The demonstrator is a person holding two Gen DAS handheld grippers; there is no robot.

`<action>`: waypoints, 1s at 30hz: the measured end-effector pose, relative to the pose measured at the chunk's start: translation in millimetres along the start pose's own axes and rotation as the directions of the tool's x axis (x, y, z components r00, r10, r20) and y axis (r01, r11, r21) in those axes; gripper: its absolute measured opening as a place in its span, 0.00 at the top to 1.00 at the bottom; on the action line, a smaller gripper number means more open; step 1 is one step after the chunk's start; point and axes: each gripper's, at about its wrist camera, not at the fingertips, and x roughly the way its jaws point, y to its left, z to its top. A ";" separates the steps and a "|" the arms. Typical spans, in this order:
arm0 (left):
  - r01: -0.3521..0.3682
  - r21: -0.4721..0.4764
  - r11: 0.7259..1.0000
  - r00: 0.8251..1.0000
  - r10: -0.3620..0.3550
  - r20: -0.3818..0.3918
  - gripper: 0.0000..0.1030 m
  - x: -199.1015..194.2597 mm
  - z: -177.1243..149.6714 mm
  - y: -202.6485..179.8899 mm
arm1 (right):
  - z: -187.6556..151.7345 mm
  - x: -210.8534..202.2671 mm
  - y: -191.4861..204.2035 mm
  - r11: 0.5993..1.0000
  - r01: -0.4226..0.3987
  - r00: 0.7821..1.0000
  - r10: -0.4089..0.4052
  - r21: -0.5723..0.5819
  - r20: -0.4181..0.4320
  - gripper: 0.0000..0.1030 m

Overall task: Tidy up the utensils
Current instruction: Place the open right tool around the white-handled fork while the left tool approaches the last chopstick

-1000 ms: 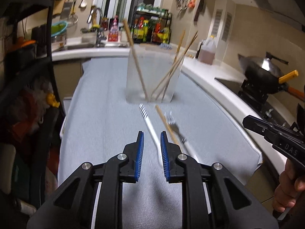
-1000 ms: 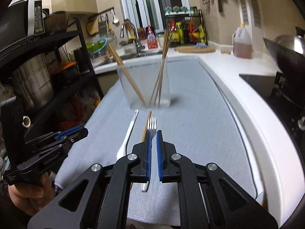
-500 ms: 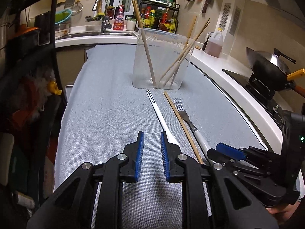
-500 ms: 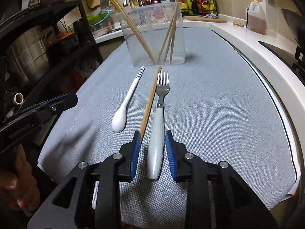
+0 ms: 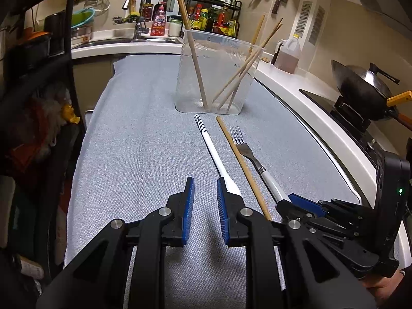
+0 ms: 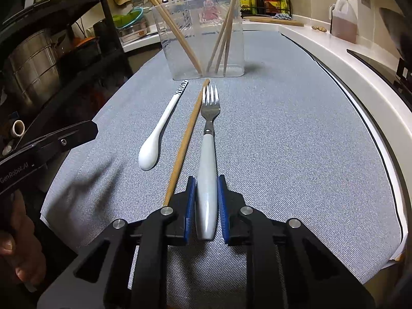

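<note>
Right claw dropped, closing around fork; grey mat, kitchen.

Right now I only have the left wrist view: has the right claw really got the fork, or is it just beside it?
Observer: The right wrist view shows the fork with its white handle between the right claw pads, both against it; the jaws have just been closing.
Reviewer: Is the loose chopstick caught too?
Observer: No, it lies outside the grip, beside the finger nearer the spoon.
Reviewer: And the spoon's bowl, hidden behind the left claw?
Observer: It rests on the cloth, with nothing holding it.
</note>
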 end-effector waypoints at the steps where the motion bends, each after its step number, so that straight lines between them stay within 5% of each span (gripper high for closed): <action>1: 0.002 0.003 1.000 1.000 -0.002 -0.001 0.82 0.8 -0.8 -1.2 | -0.5 -0.7 -1.9 1.000 0.002 1.000 -0.002 0.005 0.002 0.83; 18: 0.044 0.069 0.997 0.998 -0.041 -0.047 0.82 25.2 -28.9 -51.2 | -17.2 -31.2 -44.7 0.995 0.058 0.997 -0.062 0.081 0.047 0.83; 22: 0.039 0.085 0.996 0.998 -0.035 -0.055 0.65 29.0 -35.7 -63.4 | -20.5 -32.0 -50.6 0.994 0.058 0.997 -0.061 0.089 0.037 0.81; 30: -0.021 0.104 0.994 0.998 0.026 -0.052 0.65 34.7 -39.0 -73.4 | -23.3 -29.4 -52.4 0.995 0.057 0.998 -0.060 0.085 0.030 0.81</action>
